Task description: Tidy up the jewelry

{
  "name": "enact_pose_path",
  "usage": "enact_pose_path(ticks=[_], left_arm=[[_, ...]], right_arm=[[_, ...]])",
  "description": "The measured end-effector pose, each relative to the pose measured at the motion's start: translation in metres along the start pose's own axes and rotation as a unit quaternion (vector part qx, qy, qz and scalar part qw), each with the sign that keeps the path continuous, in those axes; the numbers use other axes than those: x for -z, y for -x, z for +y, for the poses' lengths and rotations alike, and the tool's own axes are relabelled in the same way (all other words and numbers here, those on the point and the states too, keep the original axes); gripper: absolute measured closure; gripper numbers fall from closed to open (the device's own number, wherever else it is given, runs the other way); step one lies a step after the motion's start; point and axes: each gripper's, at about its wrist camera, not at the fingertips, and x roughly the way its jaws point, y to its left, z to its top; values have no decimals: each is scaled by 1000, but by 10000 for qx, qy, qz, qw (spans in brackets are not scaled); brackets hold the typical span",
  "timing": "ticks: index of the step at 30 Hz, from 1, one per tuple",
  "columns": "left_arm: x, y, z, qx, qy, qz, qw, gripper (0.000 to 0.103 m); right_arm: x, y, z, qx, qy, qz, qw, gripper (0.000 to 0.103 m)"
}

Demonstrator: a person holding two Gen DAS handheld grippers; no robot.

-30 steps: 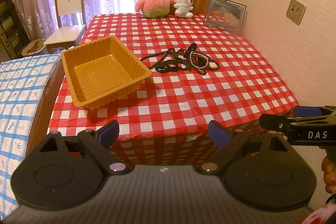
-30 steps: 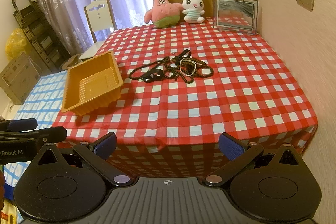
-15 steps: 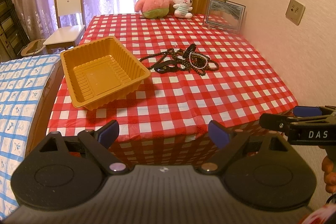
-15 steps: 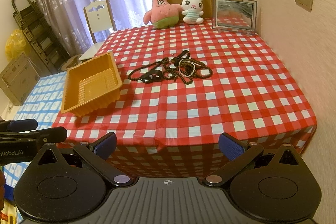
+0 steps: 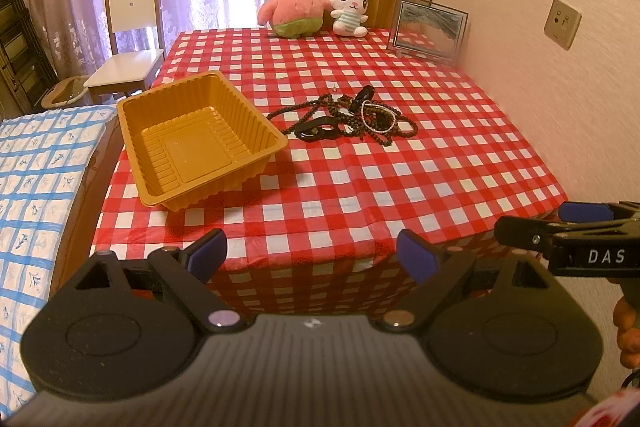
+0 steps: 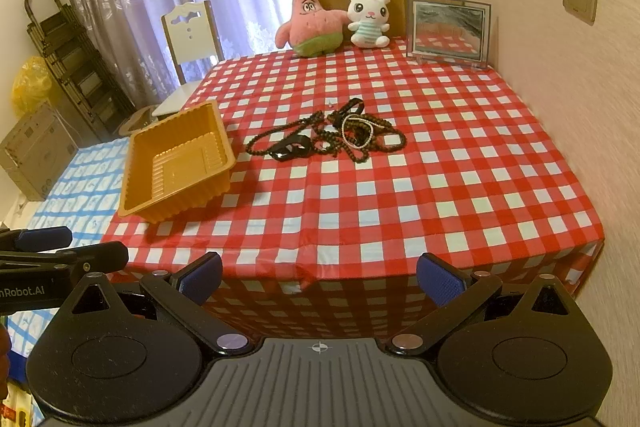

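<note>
A tangled pile of jewelry [image 5: 352, 119] lies mid-table on the red checked cloth: dark bead strands, a white bead bracelet and black rings; it also shows in the right wrist view [image 6: 332, 137]. An empty orange plastic tray [image 5: 196, 143] sits to its left, also in the right wrist view [image 6: 176, 163]. My left gripper [image 5: 312, 255] is open and empty, held off the table's near edge. My right gripper [image 6: 320, 277] is open and empty, also short of the near edge.
Two plush toys [image 5: 294, 5] and a framed picture [image 5: 428, 27] stand at the table's far side. A wall runs along the right. A white chair [image 5: 130, 39] and a blue checked bed [image 5: 36, 171] are to the left.
Both grippers have drifted very slightly; the table scene looks almost the same. Jaws stay open and nothing was touched.
</note>
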Motion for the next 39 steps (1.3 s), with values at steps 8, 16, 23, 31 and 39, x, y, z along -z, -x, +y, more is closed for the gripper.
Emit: enact_pose_path(ticks=[8,16,23,31,39], left_arm=[[1,1,0,-2,2,-7,10000,12],[1,0,0,-2,0,-11,10000,12],[2,1,0,-3,-2,-17,10000,12],[2,0,1,-6,3,-13,10000,12],[-4,2,0,-27,32,-12,10000,12]], right_arm=[[0,0,0,-5,0,-1,10000,0],[0,-1,0,-7,9,-6,10000,0],[0,-1,0,-10,6,-5,10000,0],[0,-2,0,-12,10,-5,10000,0],[0,-3,0,-30,25,3,10000,0]])
